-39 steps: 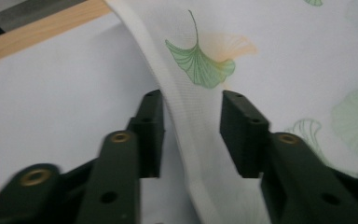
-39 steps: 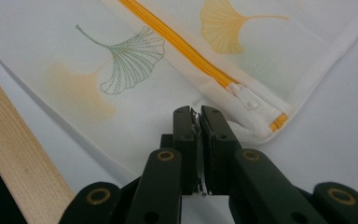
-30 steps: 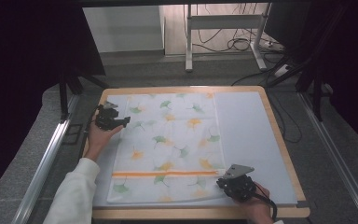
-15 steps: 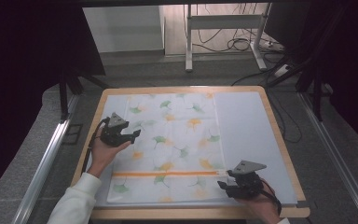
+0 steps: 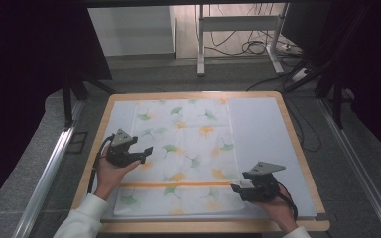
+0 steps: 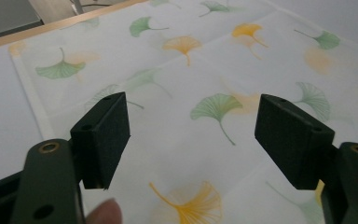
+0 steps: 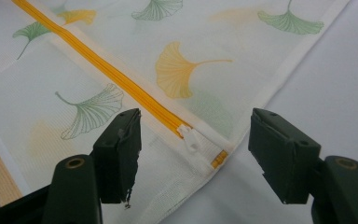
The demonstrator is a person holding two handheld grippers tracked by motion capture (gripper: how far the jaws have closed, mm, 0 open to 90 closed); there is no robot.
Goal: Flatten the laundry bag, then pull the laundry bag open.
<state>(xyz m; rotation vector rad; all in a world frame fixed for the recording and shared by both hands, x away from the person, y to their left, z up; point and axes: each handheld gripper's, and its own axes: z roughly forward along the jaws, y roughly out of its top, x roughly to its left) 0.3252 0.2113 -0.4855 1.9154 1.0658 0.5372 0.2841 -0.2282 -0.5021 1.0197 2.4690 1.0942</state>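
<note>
Both claws have just been spreading and are hovering empty: the left claw (image 5: 146,151) and the right claw (image 5: 235,188) over the white leaf-printed mesh bag (image 5: 188,148), its white zipper pull (image 7: 192,138) lying between the right jaws.

Two black hand-held grippers are seen, the left gripper (image 5: 148,150) at the left, the right gripper (image 5: 235,188) near right. Each is topped by a grey three-cornered plate. Black cables loop back from both bodies along the wrists. White sleeves (image 5: 79,221) are worn on both arms. In the gripper views, each jaw is a flat black rectangular pad with small screw holes, carried on a dark arm with a brass-ringed rivet. A fingertip (image 6: 103,213) is seen at the left gripper's base.
</note>
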